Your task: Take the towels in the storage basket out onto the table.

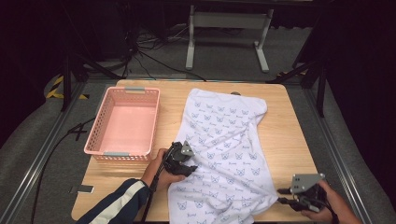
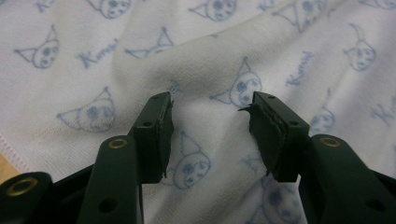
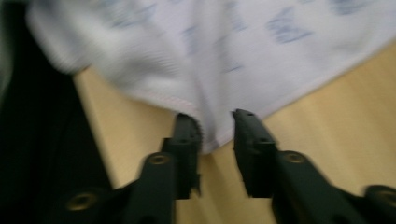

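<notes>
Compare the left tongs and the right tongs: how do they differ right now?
The left tongs sit over the middle of the printed cloth with a wide gap and nothing pinched; the right tongs sit at its edge with a narrower gap and the hem between them. The left tongs are near the pink basket, the right at the table's near right corner. Both are open.

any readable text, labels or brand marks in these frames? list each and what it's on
"Kuromi", as far as it can be read: small blue script repeated between the cat-like faces on the white printed cloth; last letters uncertain.
Same print in the high view and right gripper view: too small or blurred to read.
Pink plastic basket: no legible text.
</notes>
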A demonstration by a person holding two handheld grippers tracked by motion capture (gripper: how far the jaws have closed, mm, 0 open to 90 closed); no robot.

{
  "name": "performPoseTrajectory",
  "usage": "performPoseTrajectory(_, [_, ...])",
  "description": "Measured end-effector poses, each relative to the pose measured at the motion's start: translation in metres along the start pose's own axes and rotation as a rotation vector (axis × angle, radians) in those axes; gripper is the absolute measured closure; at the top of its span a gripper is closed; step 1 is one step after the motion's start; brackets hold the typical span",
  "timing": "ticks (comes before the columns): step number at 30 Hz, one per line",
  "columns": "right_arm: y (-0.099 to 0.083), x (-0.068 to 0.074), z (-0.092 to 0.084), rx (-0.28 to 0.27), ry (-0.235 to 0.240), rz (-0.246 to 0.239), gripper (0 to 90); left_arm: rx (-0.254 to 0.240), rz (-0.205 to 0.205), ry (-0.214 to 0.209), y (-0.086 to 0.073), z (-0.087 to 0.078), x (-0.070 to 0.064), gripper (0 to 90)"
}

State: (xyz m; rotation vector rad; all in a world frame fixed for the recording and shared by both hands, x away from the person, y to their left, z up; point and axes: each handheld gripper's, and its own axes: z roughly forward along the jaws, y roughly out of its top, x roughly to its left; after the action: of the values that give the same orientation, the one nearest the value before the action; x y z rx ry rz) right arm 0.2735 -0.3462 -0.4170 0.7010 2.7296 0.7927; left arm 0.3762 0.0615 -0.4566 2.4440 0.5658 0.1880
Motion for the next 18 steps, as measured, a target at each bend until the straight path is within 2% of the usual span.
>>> performPoseTrajectory(1, [0.004,-0.005,0.002,-0.031,-0.008,0.018,65.0,-0.009,0.008,0.000,-0.002,-0.001,-0.001,49.0])
performPoseTrajectory(2, [0.012,-0.012,0.006,-0.067,-0.054,0.033,60.8,-0.015,0.010,-0.005,-0.004,-0.001,-0.002,49.5])
performPoseTrajectory(3, [0.021,-0.021,0.012,-0.081,-0.108,0.070,66.1,-0.020,0.013,-0.015,-0.005,-0.001,-0.001,49.4])
performPoseTrajectory(4, [0.036,-0.038,0.026,-0.092,-0.147,0.075,64.9,-0.024,0.012,-0.016,-0.005,-0.001,-0.001,48.9])
performPoseTrajectory(5, [0.043,-0.045,0.031,-0.082,-0.161,0.076,65.9,-0.024,0.012,-0.016,-0.005,-0.001,-0.001,48.7])
performPoseTrajectory(6, [0.052,-0.057,0.040,-0.082,-0.124,0.085,65.1,-0.027,0.002,-0.018,-0.005,0.000,-0.001,47.6])
performPoseTrajectory(8, [0.063,-0.071,0.045,-0.078,-0.062,0.106,60.2,-0.030,0.011,-0.008,-0.005,0.000,-0.002,47.3])
performPoseTrajectory(9, [0.068,-0.075,0.045,-0.065,-0.041,0.100,58.6,-0.028,0.011,-0.010,-0.006,-0.001,-0.002,47.5])
performPoseTrajectory(10, [0.070,-0.076,0.043,-0.061,-0.027,0.086,62.5,-0.027,0.011,-0.011,-0.006,-0.001,-0.002,47.7])
performPoseTrajectory(11, [0.070,-0.073,0.041,-0.070,-0.012,0.062,71.6,-0.030,0.000,-0.009,-0.008,-0.002,-0.001,48.1])
performPoseTrajectory(12, [0.068,-0.066,0.036,-0.084,0.016,0.016,76.0,-0.034,0.003,-0.009,-0.009,-0.003,-0.001,49.0])
performPoseTrajectory(14, [0.059,-0.052,0.035,-0.070,0.053,-0.044,87.7,-0.033,0.000,-0.009,-0.013,-0.005,-0.001,49.4])
performPoseTrajectory(15, [0.052,-0.044,0.035,-0.054,0.091,-0.086,88.4,-0.030,-0.003,-0.007,-0.015,-0.007,-0.001,49.4])
performPoseTrajectory(17, [0.037,-0.031,0.036,-0.003,0.145,-0.114,88.7,-0.008,-0.005,-0.003,-0.018,-0.011,-0.003,49.3])
performPoseTrajectory(18, [0.029,-0.023,0.035,0.019,0.165,-0.131,88.7,-0.013,-0.007,0.002,-0.020,-0.013,-0.003,49.3])
